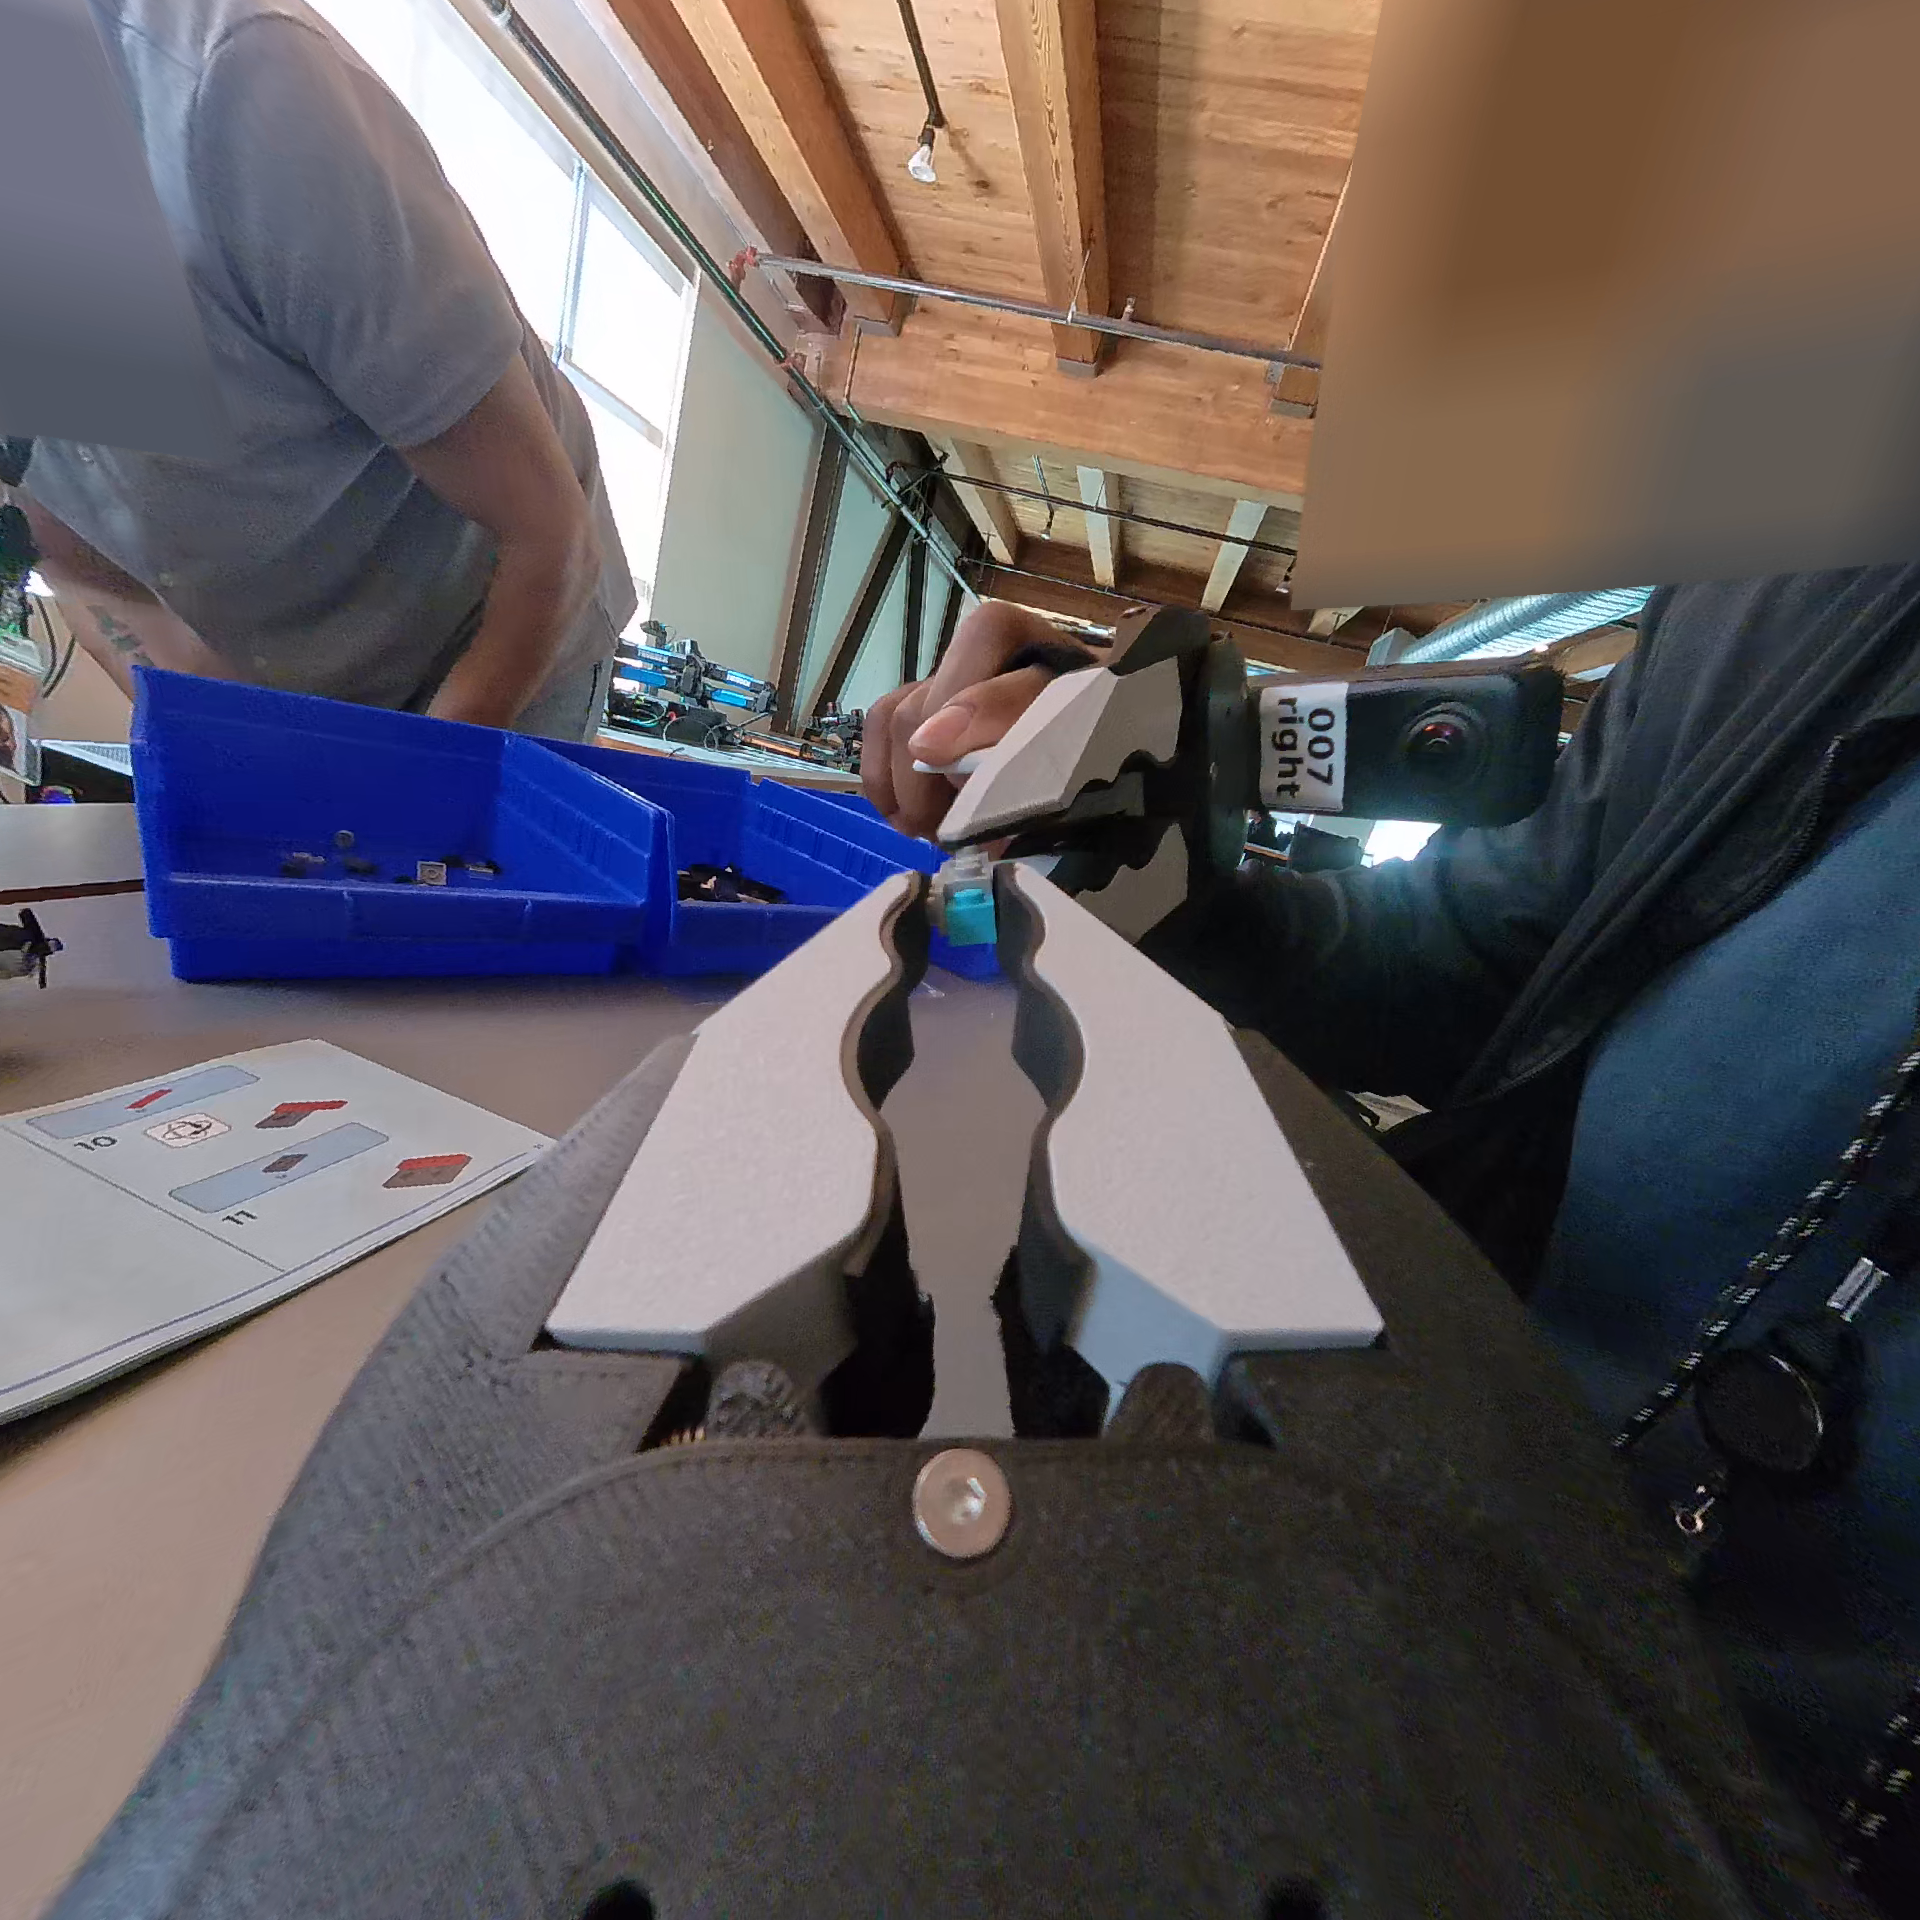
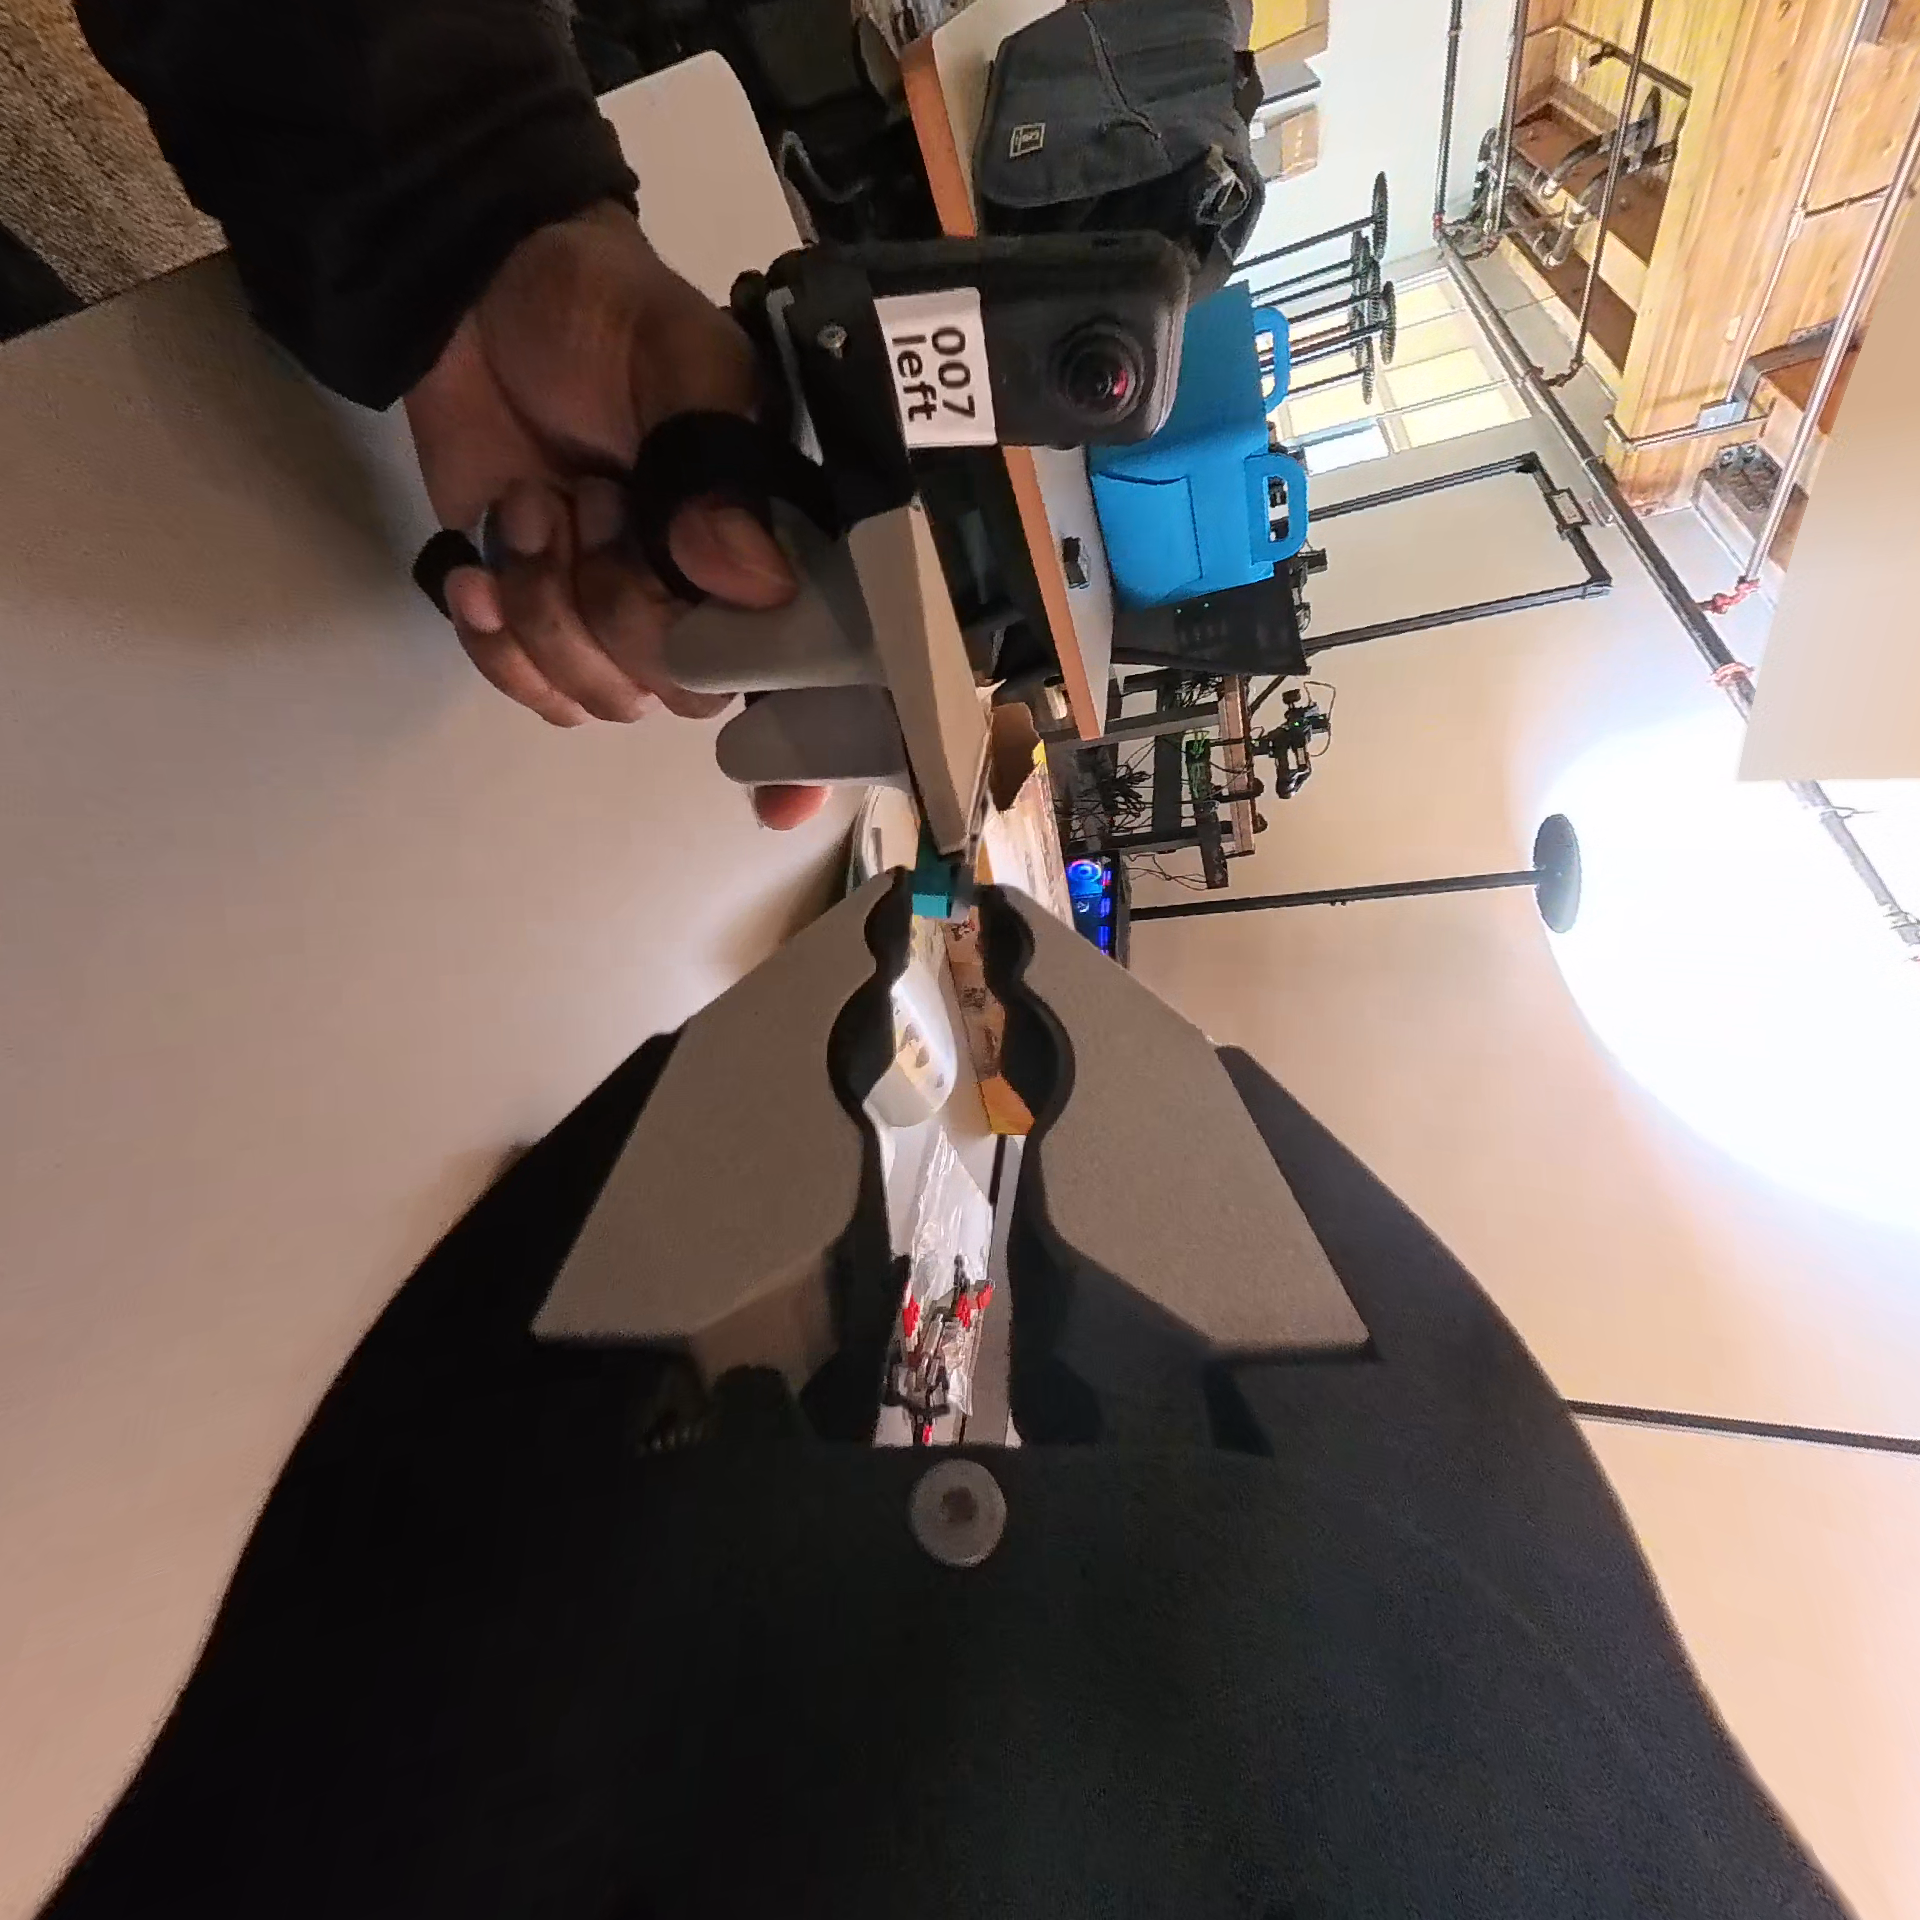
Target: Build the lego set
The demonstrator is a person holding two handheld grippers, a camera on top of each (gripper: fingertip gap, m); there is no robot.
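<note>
Left hand-held gripper (image 1: 958,891), grey wavy-edged fingers on a black body, is clenched at the tips on a small lego assembly of a teal brick and light grey pieces (image 1: 966,912); assembly is held up off the beige tabletop (image 1: 156,1538), not resting on it. Going left to right in the left wrist view: white printed instruction booklet (image 1: 208,1184) lies flat on the table at far left, a person in a grey t-shirt (image 1: 343,395) stands behind, two blue plastic parts bins (image 1: 405,831) sit side by side beyond the booklet with small dark and grey pieces inside. Then the teal brick between the left tips. Right hand-held gripper (image 1: 971,831), same grey fingers, comes in from the right, tips touching the top of the grey pieces; a hand (image 1: 956,717) grips its handle, dark blue jacket sleeve (image 1: 1403,935) behind.

Right wrist view: right gripper (image 2: 940,896) tips closed on the same lego assembly (image 2: 935,891), left gripper (image 2: 951,831) meeting it from above, hand (image 2: 582,520) on its handle. Both grippers grasp the assembly between them, mid-air.
</note>
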